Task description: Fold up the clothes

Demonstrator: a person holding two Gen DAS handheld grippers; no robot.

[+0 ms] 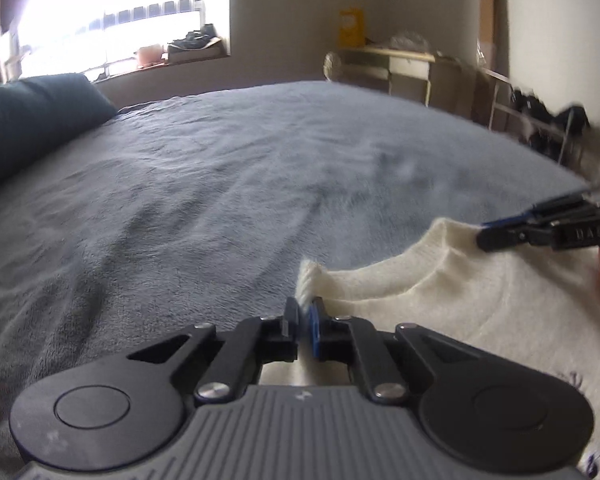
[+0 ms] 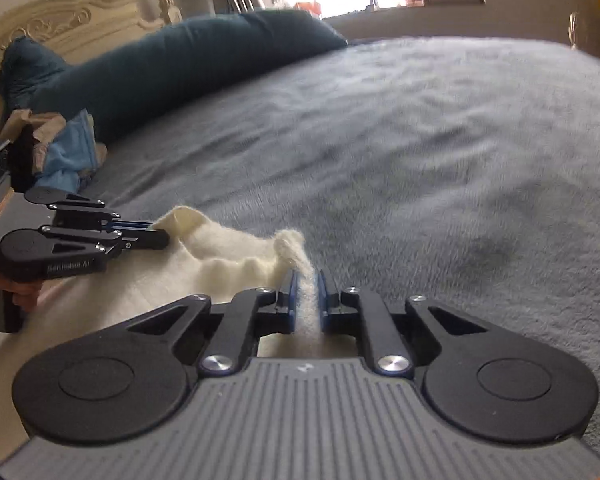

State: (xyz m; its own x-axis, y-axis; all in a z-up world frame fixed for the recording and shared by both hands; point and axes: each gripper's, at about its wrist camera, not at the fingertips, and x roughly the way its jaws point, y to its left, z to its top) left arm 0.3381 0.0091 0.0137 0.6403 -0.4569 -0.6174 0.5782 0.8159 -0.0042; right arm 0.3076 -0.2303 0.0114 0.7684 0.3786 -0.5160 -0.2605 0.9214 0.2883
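Observation:
A cream knitted sweater lies at the near edge of a grey-blue bed blanket, its neckline facing the bed's middle. My left gripper is shut on a bunched corner of the sweater at one side of the neckline. Further right, my right gripper pinches the other side. In the right wrist view my right gripper is shut on a fold of the sweater, and my left gripper grips the cream edge at the left. A hand holds that tool.
A long teal pillow lies along a carved cream headboard. A small pile of blue and tan clothes sits by the pillow. Beyond the bed stand a desk, a rack and a bright window.

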